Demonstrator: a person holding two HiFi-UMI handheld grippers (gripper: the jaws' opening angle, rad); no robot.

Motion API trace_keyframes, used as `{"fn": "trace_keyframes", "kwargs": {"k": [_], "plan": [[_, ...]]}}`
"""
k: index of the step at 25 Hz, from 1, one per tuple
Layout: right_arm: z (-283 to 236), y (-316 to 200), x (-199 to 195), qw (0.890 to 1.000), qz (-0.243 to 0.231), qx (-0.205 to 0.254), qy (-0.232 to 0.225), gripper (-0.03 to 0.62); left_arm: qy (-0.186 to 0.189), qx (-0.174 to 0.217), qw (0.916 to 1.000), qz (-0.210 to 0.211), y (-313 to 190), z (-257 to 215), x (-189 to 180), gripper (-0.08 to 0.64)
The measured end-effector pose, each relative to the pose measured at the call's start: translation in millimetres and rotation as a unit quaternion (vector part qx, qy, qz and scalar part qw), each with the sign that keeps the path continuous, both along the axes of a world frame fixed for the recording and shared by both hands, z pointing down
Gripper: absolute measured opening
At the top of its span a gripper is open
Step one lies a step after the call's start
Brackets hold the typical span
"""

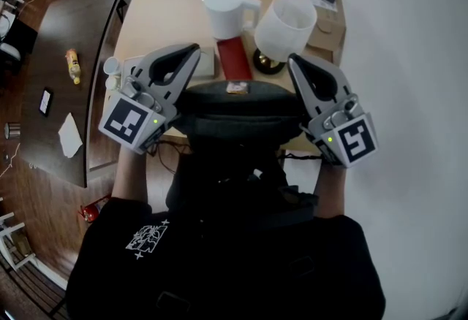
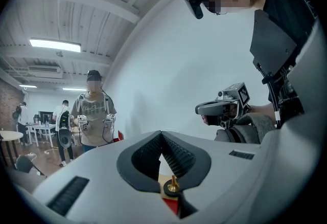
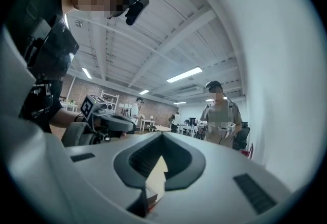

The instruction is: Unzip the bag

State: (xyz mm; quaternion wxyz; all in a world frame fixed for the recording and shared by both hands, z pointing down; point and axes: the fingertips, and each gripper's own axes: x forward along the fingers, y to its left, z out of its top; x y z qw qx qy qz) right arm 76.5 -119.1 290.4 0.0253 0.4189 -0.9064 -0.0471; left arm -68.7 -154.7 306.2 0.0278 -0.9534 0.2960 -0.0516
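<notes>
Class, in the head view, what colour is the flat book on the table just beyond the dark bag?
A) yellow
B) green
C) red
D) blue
C: the book lying between the white jug and the bag is red.

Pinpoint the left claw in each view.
Head view: left claw, centre-left, beside the bag.
Left gripper view: left claw fills bottom centre.
Right gripper view: left claw, small, middle left.
Shared landmark: right claw, visible in all three views.
</notes>
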Motion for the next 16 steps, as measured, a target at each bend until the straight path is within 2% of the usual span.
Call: {"fn": "trace_keyframes", "kwargs": {"k": [16], "plan": [[1.8,-1.5,-2.9,1.000,-0.009,-0.003,0.008,0.021,-0.003,-0.004,1.0000,0.003,-1.4,3.5,-3.0,-0.008]]}}
